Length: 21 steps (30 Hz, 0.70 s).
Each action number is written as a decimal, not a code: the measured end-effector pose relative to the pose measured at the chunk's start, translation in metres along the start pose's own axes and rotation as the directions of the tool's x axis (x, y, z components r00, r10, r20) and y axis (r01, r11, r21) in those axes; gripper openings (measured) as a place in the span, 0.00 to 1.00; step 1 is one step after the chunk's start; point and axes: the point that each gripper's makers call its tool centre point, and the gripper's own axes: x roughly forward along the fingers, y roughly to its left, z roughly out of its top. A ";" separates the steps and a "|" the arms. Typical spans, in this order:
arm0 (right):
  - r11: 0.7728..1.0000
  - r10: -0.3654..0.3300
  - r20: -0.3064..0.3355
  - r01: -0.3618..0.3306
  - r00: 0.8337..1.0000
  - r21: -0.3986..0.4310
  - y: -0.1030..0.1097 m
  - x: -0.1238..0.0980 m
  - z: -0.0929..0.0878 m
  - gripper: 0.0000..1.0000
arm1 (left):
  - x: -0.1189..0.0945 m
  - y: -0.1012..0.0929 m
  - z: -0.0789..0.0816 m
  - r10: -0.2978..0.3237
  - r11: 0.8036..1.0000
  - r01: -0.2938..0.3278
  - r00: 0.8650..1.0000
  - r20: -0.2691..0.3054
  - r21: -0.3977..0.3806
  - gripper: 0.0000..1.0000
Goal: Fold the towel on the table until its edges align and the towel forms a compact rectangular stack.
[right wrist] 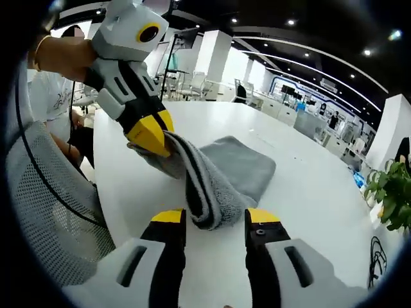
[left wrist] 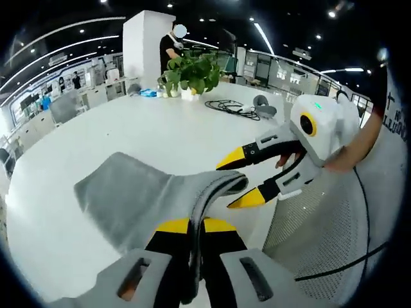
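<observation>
Folding under way: left tool (left wrist: pixel 197 224) clamps the grey towel (left wrist: pixel 128 192) above the worktop (left wrist: pixel 160 131); right tool (right wrist: pixel 215 221), jaws apart, must next grip the fold ahead.

Grey towel (right wrist: pixel 225 173) of soft, napped cloth, matt, white table (left wrist: pixel 160 135) smooth with a faint sheen, chair back (right wrist: pixel 45 212) of open white mesh, grippers' yellow tips smooth plastic

The soft grey cloth towel (left wrist: pixel 135 199) has its near edge hidden between the left gripper's (left wrist: pixel 196 226) yellow-tipped jaws.
</observation>
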 end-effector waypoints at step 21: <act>0.972 0.077 0.082 -0.093 0.994 0.216 0.003 -0.004 0.041 0.05 | -0.003 -0.020 -0.026 0.012 0.998 -0.011 1.000 -0.021 0.055 0.20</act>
